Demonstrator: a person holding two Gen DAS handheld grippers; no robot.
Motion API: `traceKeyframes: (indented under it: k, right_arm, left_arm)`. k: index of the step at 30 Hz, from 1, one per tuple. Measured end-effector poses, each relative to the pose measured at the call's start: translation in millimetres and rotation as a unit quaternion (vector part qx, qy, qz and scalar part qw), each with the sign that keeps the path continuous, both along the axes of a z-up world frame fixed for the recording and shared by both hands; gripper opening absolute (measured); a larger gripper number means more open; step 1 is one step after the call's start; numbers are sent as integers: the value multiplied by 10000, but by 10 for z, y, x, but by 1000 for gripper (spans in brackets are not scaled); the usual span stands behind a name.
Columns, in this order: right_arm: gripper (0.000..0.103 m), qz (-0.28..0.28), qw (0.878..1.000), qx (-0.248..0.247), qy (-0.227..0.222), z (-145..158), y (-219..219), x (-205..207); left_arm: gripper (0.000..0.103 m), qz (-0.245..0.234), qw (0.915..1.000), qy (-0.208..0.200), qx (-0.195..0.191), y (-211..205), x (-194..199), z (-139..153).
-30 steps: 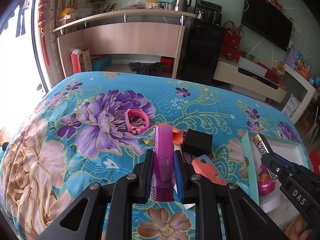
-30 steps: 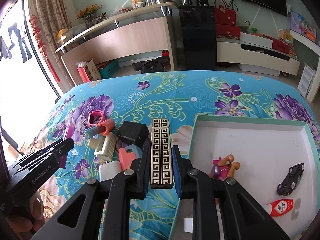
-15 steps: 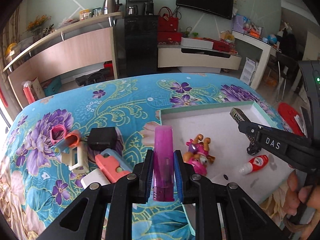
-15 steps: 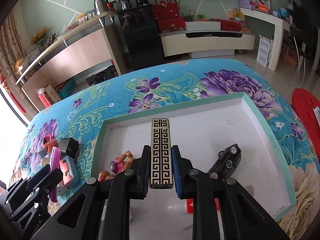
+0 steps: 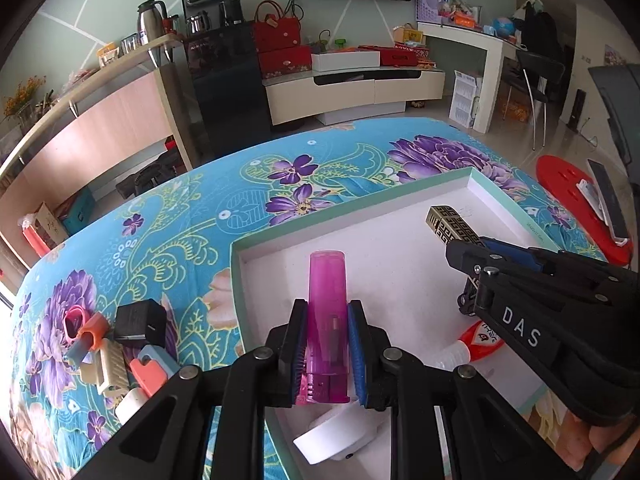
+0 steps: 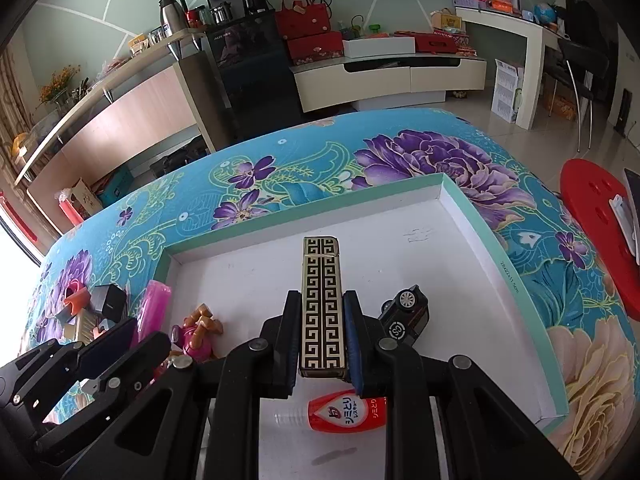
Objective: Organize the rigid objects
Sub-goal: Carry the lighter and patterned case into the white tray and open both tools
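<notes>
Left wrist view: left tool [image 5: 325, 354] clamped on a translucent magenta plastic lighter [image 5: 327, 320], tip pointing up and away, held over the near left part of a shallow white tray with a mint-green rim [image 5: 236, 280]. Below the tool, inside the tray, a white roll of tape [image 5: 336, 432]. Right of the lighter, over the tray, right tool [image 5: 466, 246] gripping a slim black-and-gold lighter with a Greek-key pattern [image 5: 452, 224]; under it a small red-and-clear plastic bottle [image 5: 476, 344] on the tray floor. Left of the tray, on the turquoise floral cloth of the worktop [image 5: 192, 216], a cluster: black cube [image 5: 140, 322], pink ring [image 5: 74, 322], orange clip [image 5: 94, 330], cream comb-like piece [image 5: 112, 368], coral tag [image 5: 148, 372].

Right wrist view: right tool [image 6: 322, 338] shut on the patterned lighter [image 6: 322, 304], over the tray [image 6: 520, 280] middle. Just right of the tool, a black toy car [image 6: 406, 314]; beneath it the bottle [image 6: 348, 414]; left of it a pink-and-tan toy figure [image 6: 196, 334]. Further left, left tool [image 6: 128, 336] with the magenta lighter [image 6: 154, 308] at the tray's left edge.
</notes>
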State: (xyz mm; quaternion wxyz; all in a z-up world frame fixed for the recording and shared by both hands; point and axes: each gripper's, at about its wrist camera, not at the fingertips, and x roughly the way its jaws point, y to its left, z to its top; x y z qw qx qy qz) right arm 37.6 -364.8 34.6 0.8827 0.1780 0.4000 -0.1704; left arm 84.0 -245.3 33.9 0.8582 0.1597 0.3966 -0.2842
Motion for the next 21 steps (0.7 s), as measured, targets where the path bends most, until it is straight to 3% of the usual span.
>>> traceKeyframes:
  k: [15,18,20,21]
  right_arm:
    - [24,-154,9994,266,144,-99,-145,-14]
    - [24,-120,9995,250,123,-72,-131,-16]
    - [24,-108,9997,208,101,-43,-118,-17]
    - [24,-99,9997,192,75,-24,-111,-21]
  left_arm:
    - [23,130,9997,138,174,-168,124,-85]
    - [30,232,9995,175,132,-119,155,-55]
    - [40,314,9993,184,52,-57,176,-8]
    - [53,365,9992,172,3,-23,191,21]
